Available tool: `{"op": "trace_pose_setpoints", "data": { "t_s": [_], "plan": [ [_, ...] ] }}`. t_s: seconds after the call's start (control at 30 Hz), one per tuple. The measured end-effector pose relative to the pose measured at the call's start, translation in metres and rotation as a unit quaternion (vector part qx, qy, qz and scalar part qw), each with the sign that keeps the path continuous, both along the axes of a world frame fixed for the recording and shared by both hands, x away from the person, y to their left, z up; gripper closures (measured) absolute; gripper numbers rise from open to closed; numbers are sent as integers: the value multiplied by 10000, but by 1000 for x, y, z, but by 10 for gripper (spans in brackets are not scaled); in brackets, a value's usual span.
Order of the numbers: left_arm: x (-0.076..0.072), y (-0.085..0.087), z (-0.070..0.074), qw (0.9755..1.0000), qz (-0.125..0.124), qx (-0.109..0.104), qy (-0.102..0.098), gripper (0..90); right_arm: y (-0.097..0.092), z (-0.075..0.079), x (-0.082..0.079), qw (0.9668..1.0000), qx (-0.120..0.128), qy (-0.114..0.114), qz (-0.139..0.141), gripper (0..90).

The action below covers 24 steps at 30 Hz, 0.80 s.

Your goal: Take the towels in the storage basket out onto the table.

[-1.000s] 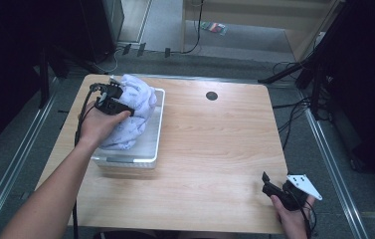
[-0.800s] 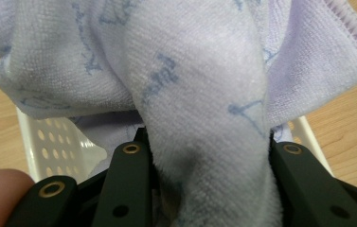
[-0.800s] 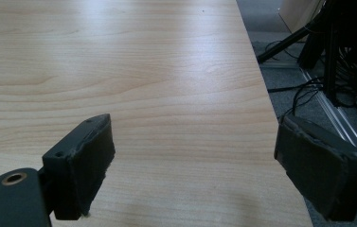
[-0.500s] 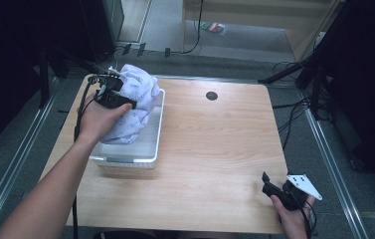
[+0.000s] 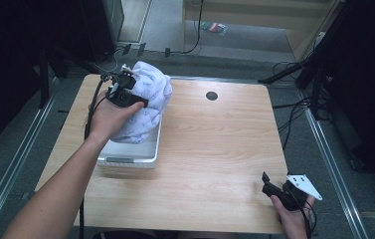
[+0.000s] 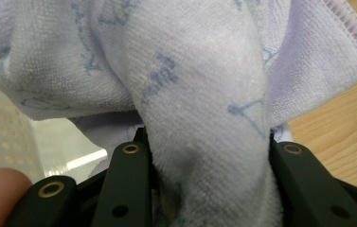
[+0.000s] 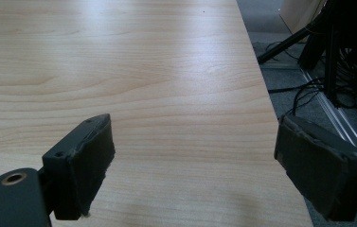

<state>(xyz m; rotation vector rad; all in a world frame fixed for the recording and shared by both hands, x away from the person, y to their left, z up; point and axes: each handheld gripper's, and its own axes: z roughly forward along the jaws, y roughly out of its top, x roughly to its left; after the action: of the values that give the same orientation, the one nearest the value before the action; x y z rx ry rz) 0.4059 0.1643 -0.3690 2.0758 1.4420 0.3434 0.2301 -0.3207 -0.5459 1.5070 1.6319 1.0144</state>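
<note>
The lavender towel (image 5: 145, 107) is a soft bundle with small blue marks, and most of it is raised above the white basket (image 5: 130, 158) at the left side of the counter (image 5: 215, 164). Its lower folds hang down into the basket, so it is not fully out. In the left gripper view, a thick fold of the towel (image 6: 204, 142) fills the gap between the two black jaws, and the jaws press on it from both sides: the left claw (image 5: 125, 92) is clamped on the towel. The hold is on the upper left part of the bundle, and the rest of the cloth hangs under and to the right of the claw.

I judge that the step in hand is the lifting of the towel out of the basket. The next move probably calls for more height, until the hanging part clears the basket rim, and then a carry to the open wood to the right. The cloth is loose, so it may drag on the rim or pull the light basket with it.

The right claw (image 5: 274, 189) rests at the near right corner of the counter, well apart from the towel. Its jaws stand wide apart in the right gripper view (image 7: 190, 175), with nothing between them.
</note>
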Motion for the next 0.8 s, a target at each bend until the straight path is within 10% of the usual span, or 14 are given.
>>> {"op": "trace_pose_setpoints", "data": {
  "t_s": [0.8],
  "plan": [
    [0,-55,7,9993,-350,-122,-18,642,0,0,0,10000,-6,-15,24,133]
  ]
}}
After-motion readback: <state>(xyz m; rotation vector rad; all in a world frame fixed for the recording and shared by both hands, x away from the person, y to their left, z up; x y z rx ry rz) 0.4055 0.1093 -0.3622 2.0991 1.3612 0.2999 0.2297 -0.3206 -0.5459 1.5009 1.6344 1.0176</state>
